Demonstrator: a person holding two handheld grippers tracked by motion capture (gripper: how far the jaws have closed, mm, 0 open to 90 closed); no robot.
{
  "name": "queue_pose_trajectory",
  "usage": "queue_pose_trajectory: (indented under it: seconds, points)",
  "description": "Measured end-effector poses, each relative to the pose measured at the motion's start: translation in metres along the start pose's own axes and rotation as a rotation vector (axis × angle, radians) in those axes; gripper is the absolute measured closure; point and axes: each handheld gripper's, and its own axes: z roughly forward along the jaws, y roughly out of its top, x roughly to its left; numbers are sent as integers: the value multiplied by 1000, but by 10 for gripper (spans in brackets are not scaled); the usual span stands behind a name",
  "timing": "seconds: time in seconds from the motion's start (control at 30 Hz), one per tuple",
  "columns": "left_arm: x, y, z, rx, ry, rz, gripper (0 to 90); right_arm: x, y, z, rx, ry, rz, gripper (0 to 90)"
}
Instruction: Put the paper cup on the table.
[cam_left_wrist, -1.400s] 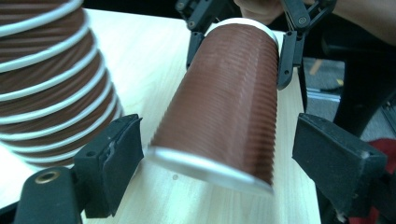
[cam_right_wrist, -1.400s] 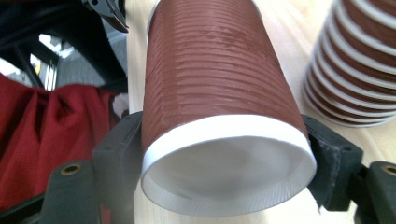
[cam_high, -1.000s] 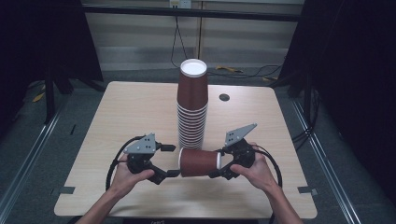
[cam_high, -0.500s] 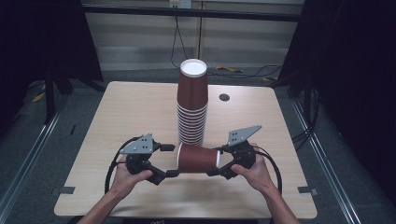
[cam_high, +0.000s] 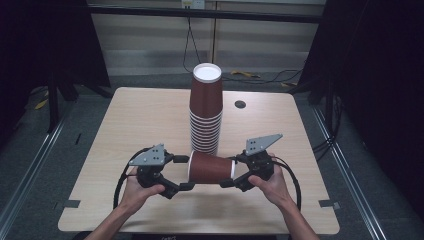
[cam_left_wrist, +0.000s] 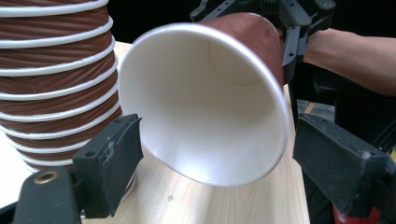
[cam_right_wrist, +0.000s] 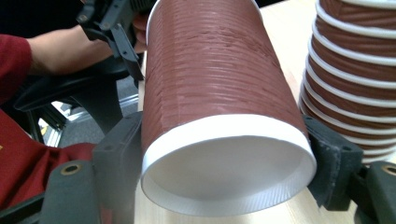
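Note:
A brown paper cup (cam_high: 210, 167) lies on its side just above the table, between the two grippers. My right gripper (cam_high: 232, 171) is shut on its base end, and in the right gripper view the pads (cam_right_wrist: 329, 158) press both sides of the cup (cam_right_wrist: 210, 84). My left gripper (cam_high: 184, 172) is at the cup's mouth. In the left gripper view its jaws stand on either side of the white rim (cam_left_wrist: 205, 102), with small gaps, so the left gripper (cam_left_wrist: 224, 163) is open. A tall stack of upside-down brown cups (cam_high: 206, 115) stands just behind.
The wooden table (cam_high: 140, 115) has a small dark round spot (cam_high: 240, 104) at the back right. The cup stack (cam_left_wrist: 51, 84) is close beside the left jaw and near the right gripper's pad (cam_right_wrist: 355, 70). Dark floor and rails surround the table.

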Motion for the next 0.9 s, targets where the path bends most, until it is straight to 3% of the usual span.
queue_pose_trajectory:
  seconds: [0.27,0.53,0.9]
  points:
    - [1,-3,4,-14,-4,-9,152,3,2,1,-5,17,-17,242]
    - [1,-4,7,-26,17,-6,36,5,3,3,4,30,-29,242]
    - [-2,-2,12,-22,-6,8,12,6,4,8,19,57,-37,241]
